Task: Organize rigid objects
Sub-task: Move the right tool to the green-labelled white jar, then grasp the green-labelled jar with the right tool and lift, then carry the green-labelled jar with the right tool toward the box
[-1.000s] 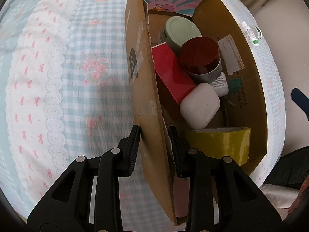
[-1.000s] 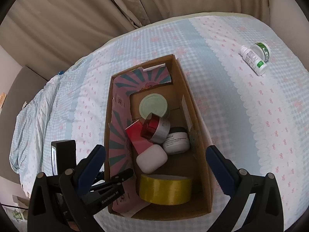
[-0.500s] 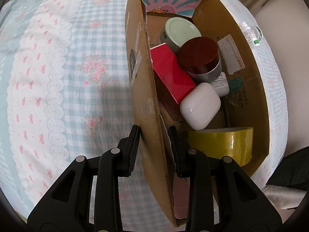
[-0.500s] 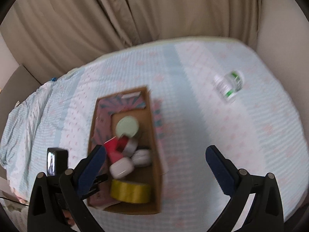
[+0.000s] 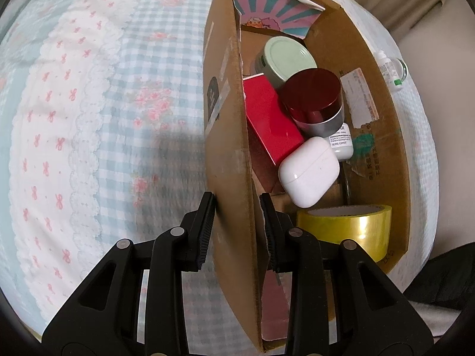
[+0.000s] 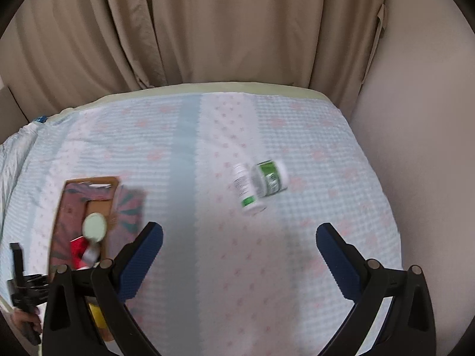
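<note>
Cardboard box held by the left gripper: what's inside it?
Inside the cardboard box: green-lidded tin, red-lidded jar, red carton, white earbud case, yellow tape roll, partly covered white jar. The floor beneath is hidden.

bedsheet [image 5: 89, 118]: I see pale blue gingham, white bands, pink bows
box [image 5: 228, 136]: brown cardboard; pink-teal striped flap
jar lid [image 5: 311, 95]: dark red
tape roll [image 5: 347, 228]: yellow
earbud case [image 5: 308, 172]: white
curtain [image 6: 207, 29]: beige
</note>
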Action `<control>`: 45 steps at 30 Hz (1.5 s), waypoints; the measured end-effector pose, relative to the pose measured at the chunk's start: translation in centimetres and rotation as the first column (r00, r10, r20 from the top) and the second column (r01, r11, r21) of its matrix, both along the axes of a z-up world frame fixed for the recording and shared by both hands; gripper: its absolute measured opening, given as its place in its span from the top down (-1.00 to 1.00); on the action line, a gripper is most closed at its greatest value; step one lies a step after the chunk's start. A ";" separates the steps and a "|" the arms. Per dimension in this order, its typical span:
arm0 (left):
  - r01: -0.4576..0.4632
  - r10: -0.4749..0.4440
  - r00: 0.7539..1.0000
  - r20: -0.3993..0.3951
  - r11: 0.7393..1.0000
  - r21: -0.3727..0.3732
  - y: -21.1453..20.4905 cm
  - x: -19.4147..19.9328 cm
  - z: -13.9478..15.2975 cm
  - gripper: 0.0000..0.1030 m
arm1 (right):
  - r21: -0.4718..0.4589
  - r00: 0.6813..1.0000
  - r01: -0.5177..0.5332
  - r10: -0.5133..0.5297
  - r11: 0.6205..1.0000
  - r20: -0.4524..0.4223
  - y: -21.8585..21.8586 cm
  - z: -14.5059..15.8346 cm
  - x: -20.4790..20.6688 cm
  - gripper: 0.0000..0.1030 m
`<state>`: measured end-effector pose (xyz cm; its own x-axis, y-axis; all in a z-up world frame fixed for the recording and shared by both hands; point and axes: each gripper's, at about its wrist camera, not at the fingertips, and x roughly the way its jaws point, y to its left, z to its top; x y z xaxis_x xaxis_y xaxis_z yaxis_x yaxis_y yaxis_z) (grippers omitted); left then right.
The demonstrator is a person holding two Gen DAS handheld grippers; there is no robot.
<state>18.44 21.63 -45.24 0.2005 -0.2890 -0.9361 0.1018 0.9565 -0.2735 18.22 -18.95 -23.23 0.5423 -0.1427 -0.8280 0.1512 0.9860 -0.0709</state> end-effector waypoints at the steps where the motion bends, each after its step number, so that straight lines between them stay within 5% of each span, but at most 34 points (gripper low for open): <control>1: -0.003 0.003 1.000 0.002 1.000 -0.001 0.0 -0.1 0.0 0.48 | 0.008 1.000 -0.003 0.003 1.000 -0.005 -1.2 -0.4 0.7 -1.00; 12: -0.065 0.065 0.998 0.015 0.998 0.016 -0.1 -0.7 0.1 0.48 | 0.026 0.994 -0.093 0.095 0.995 -0.057 -8.6 -9.6 10.0 -0.96; 22: -0.073 0.073 0.997 0.013 0.997 0.000 0.2 -0.9 0.2 0.48 | 0.029 0.976 -0.106 0.110 0.994 -0.188 -11.5 -18.5 15.7 -0.26; 25: -0.070 0.069 0.998 0.010 0.998 0.008 0.0 -0.7 0.3 0.48 | 0.056 0.971 -0.133 0.141 0.990 -0.191 -11.5 -19.2 16.0 -0.05; 37: -0.072 0.072 0.997 0.007 0.997 0.016 -0.3 -0.5 0.1 0.48 | 0.035 0.976 -0.114 0.119 0.993 -0.184 -11.3 -19.0 15.7 -0.04; 45: -0.051 0.051 0.999 0.001 0.998 0.034 -0.5 -0.4 0.0 0.48 | 0.044 0.988 -0.039 0.045 0.998 -0.150 -11.7 -14.3 13.1 -0.04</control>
